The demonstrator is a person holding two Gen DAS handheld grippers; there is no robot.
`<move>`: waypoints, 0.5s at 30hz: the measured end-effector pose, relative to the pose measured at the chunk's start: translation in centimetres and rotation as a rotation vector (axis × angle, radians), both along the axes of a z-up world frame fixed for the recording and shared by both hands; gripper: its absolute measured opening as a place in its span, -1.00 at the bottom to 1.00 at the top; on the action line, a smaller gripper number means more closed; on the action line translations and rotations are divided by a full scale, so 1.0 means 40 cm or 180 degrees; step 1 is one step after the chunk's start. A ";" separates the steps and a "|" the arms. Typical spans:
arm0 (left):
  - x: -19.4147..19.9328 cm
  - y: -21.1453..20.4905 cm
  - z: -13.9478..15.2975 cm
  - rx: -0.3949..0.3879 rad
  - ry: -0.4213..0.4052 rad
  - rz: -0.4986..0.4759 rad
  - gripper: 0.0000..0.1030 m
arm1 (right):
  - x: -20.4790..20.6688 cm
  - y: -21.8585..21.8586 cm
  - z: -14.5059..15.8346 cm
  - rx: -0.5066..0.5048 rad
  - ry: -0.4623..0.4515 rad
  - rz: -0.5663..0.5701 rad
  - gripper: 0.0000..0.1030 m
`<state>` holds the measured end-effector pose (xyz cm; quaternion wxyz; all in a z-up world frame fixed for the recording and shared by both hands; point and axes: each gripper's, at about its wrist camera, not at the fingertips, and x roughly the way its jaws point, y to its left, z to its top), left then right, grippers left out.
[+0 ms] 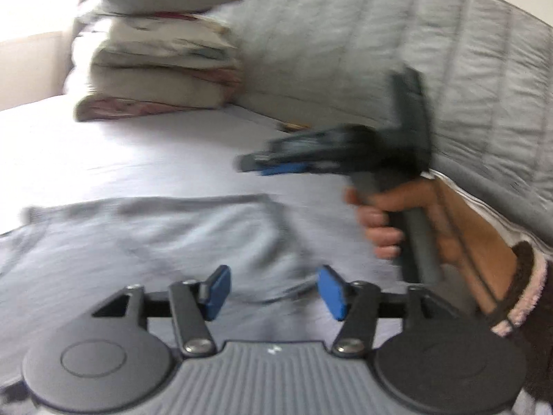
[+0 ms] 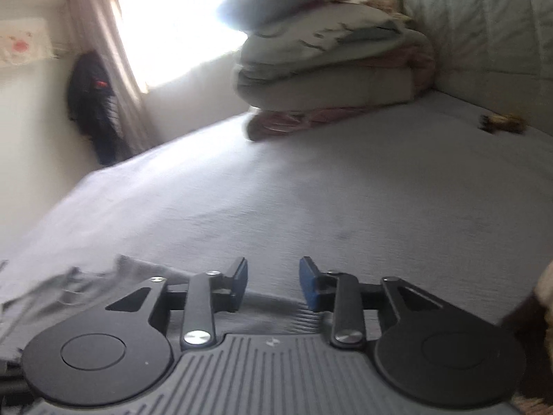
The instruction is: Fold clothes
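Both grippers, left gripper [image 1: 271, 292] and right gripper [image 2: 273, 283], are standing spread, empty, over the grey garment [image 1: 145, 238] lying flat on the bed [image 2: 311, 190].

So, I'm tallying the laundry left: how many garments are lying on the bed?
1: a grey garment spread flat on the bed sheet, just ahead of the left claw. More may lie out of view; the stack by the headboard looks like pillows and bedding.

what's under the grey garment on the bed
The grey garment lies flat on the pale bedsheet. Whether anything is tucked beneath it cannot be seen, because the fabric covers it.
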<state>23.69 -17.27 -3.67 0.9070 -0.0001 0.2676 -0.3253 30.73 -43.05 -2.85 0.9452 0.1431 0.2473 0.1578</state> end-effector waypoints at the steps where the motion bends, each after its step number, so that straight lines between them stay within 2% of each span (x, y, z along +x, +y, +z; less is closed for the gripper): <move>1: 0.003 0.041 0.007 0.0042 -0.0024 0.0165 0.23 | 0.000 0.011 -0.002 0.0023 0.0008 0.0072 -0.22; 6: 0.044 0.300 0.026 0.0245 -0.0138 0.1159 0.29 | 0.008 0.065 -0.017 -0.0155 0.0080 0.0260 -0.22; 9: 0.082 0.430 0.016 0.0333 -0.0103 0.1610 0.29 | 0.012 0.081 -0.022 -0.0230 0.0081 0.0290 -0.22; 12: 0.120 0.513 -0.002 0.0385 -0.0085 0.1883 0.29 | 0.012 0.084 -0.024 -0.0217 0.0061 0.0324 -0.22; 15: 0.159 0.560 -0.017 0.0523 -0.0123 0.2002 0.30 | -0.004 0.096 -0.025 -0.0208 0.0012 0.0403 -0.22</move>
